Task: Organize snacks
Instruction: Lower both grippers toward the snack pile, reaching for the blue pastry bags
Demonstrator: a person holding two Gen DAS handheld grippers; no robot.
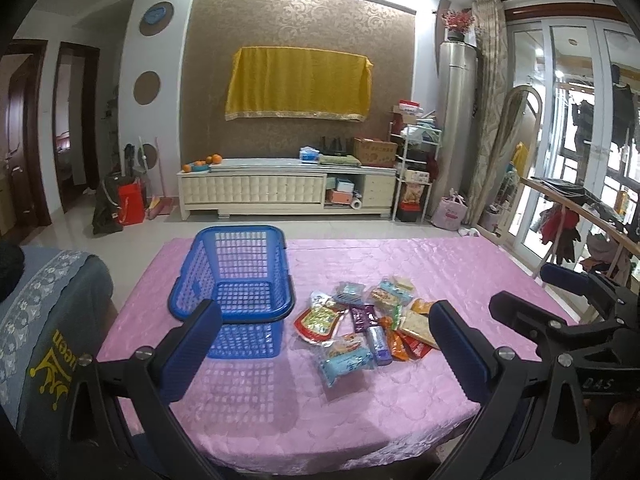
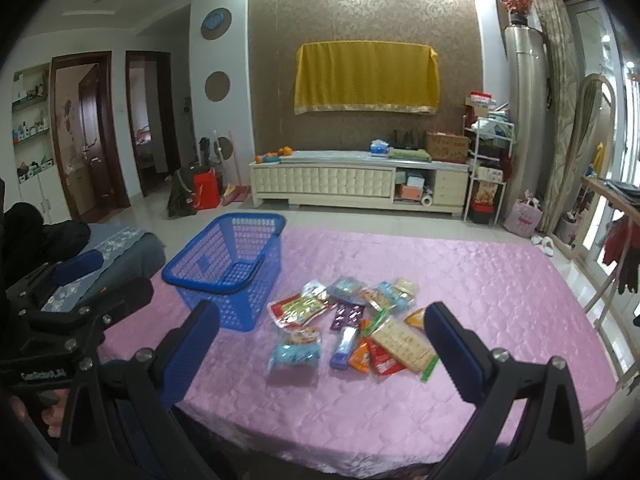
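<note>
A blue plastic basket (image 1: 236,280) stands empty on the pink tablecloth (image 1: 420,400), left of centre; it also shows in the right wrist view (image 2: 228,264). A heap of several snack packets (image 1: 368,320) lies to its right, also in the right wrist view (image 2: 352,324). A light blue packet (image 1: 346,362) lies nearest, with a purple one (image 1: 378,344) beside it. My left gripper (image 1: 324,356) is open and empty, held above the near table edge. My right gripper (image 2: 320,350) is open and empty, likewise above the near edge. The right gripper's body (image 1: 568,312) shows at the right of the left wrist view.
A grey-covered seat (image 1: 44,320) stands at the table's left. A wooden rail with clothes (image 1: 576,208) runs along the right. A white TV cabinet (image 1: 288,188) with oranges and boxes stands across the tiled floor behind the table.
</note>
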